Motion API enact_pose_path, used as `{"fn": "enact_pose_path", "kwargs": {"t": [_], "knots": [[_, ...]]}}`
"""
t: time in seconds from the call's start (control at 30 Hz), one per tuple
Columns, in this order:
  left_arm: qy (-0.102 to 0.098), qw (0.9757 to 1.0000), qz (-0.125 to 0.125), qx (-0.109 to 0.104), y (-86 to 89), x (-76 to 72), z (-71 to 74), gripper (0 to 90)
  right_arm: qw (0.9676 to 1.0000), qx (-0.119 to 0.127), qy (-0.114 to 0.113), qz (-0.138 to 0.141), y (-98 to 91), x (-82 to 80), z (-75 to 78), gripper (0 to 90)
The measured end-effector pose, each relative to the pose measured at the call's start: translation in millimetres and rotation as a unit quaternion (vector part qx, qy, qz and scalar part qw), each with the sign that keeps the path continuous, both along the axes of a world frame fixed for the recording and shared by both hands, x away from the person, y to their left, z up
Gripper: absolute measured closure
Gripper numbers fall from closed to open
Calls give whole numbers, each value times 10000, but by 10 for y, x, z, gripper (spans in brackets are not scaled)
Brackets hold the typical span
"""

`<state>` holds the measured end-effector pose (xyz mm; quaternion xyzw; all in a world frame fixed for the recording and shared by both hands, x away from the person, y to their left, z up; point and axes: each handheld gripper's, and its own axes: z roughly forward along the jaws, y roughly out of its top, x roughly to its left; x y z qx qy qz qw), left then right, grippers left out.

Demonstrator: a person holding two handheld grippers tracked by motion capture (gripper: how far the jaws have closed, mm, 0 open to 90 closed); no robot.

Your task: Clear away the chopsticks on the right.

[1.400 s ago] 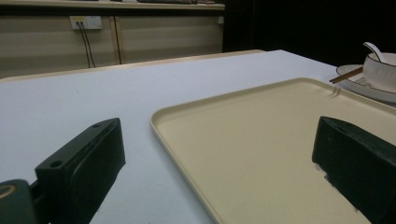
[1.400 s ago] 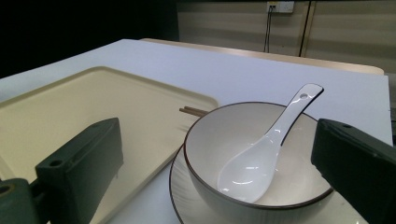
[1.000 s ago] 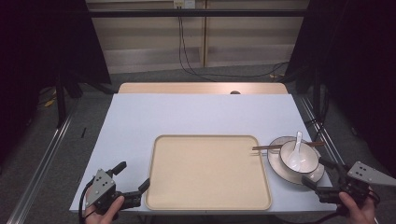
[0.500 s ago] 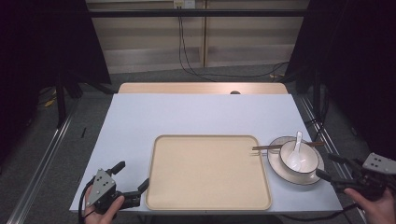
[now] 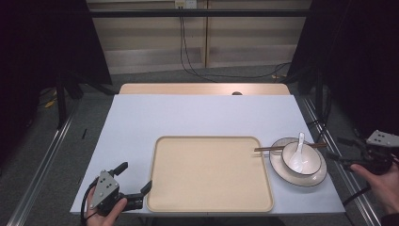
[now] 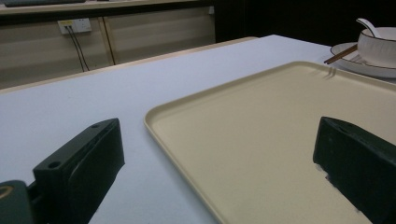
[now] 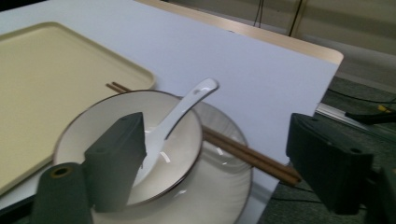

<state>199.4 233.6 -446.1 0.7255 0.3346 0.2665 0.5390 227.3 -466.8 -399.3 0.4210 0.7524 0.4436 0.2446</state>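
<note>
The bowl (image 5: 301, 160) serves as the landmark: it sits on a plate (image 5: 282, 170) near the right edge of the table (image 5: 197, 113), with a white spoon (image 5: 298, 149) leaning inside it and a pair of chopsticks (image 5: 266, 149) lying across the plate's rim behind it, their tips reaching over the corner of the tan tray (image 5: 209, 174) just to its left.

The right gripper (image 5: 346, 160) hovers off the table edge just right of the bowl, pointed at it. Its jaws have just been closing a little from their widest and stand fairly wide, with nothing between them; in the right gripper view they frame the bowl and the far end of the chopsticks without touching either. The left gripper (image 5: 134, 181) rests well to the left of the bowl, at the tray's near left corner, jaws wide and empty.

The risks all sit in that stack:
- A jaw coming in low could strike the plate's rim and shove plate and bowl together toward the tray.
- A jaw clipping the chopsticks could roll them off the plate.
- Pinching the bowl's thin, glossy wall off-centre could let it slip or tilt, and the loose spoon would slide out.
</note>
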Motion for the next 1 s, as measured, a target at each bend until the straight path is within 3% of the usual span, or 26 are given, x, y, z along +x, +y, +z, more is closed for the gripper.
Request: {"fn": "enact_pose_path", "kwargs": {"t": [0.03, 0.07, 0.13, 0.2, 0.23, 0.27, 0.3, 0.33, 0.37, 0.4, 0.43, 0.6, 0.63, 0.67, 0.7, 0.77, 0.87, 0.9, 1.0], "knots": [[-6, 10000, 17, -15, 3, 3, -3, 19, 9997, -193, 148, 23, -19, 123, 15, 206], [-6, 10000, 17, -15, 3, 3, -3, 20, 9997, -193, 148, 23, -19, 123, 15, 206], [8, 10000, 33, -7, 10, 5, -3, 20, 9983, -547, 221, -14, -34, 278, 29, 226], [3, 10000, 41, 45, 21, 11, -3, 20, 9981, -563, 239, 64, -45, 330, 31, 247], [22, 10000, 34, 26, 19, 11, -4, 20, 9974, -678, 240, 94, -55, 379, 36, 322], [20, 10000, 36, 44, 20, 12, -4, 20, 9954, -845, 348, 292, -77, 478, 29, 365], [20, 10000, 36, 44, 20, 12, -4, 20, 9942, -921, 482, 278, -87, 535, 17, 401], [16, 10000, 13, 25, 18, 14, -6, 20, 9925, -961, 620, 436, -100, 587, -1, 486], [16, 10000, 13, 17, 15, 14, -6, 20, 9925, -961, 620, 436, -100, 587, -1, 486], [19, 10000, 4, 14, 14, 15, -7, 20, 9903, -998, 768, 592, -104, 633, -22, 501], [18, 10000, 22, 37, 15, 14, -7, 20, 9858, -1112, 995, 774, -98, 728, -72, 585], [27, 10000, 29, 29, 15, 19, -11, 20, 9804, -1134, 1258, 1002, -51, 851, -146, 660], [18, 10000, 52, 50, 17, 17, -8, 20, 9760, -1220, 1407, 1132, -28, 934, -200, 682], [18, 10000, 52, 50, 17, 17, -8, 20, 9760, -1220, 1407, 1132, -28, 934, -200, 682], [-1, 10000, 49, 22, 23, 16, -8, 20, 9731, -1195, 1533, 1234, -27, 990, -233, 706], [-13, 10000, 59, 10, 31, 15, -9, 20, 9728, -1200, 1549, 1239, -15, 1015, -242, 715], [3, 10000, 69, 51, 31, 21, -11, 20, 9697, -1192, 1602, 1404, 8, 1032, -243, 719], [1, 10000, 59, 54, 30, 21, -10, 20, 9701, -1282, 1564, 1341, 32, 1029, -242, 722], [-16, 10000, 37, 30, 29, 19, -9, 20, 9667, -1271, 1623, 1516, 84, 1040, -247, 743]]}}
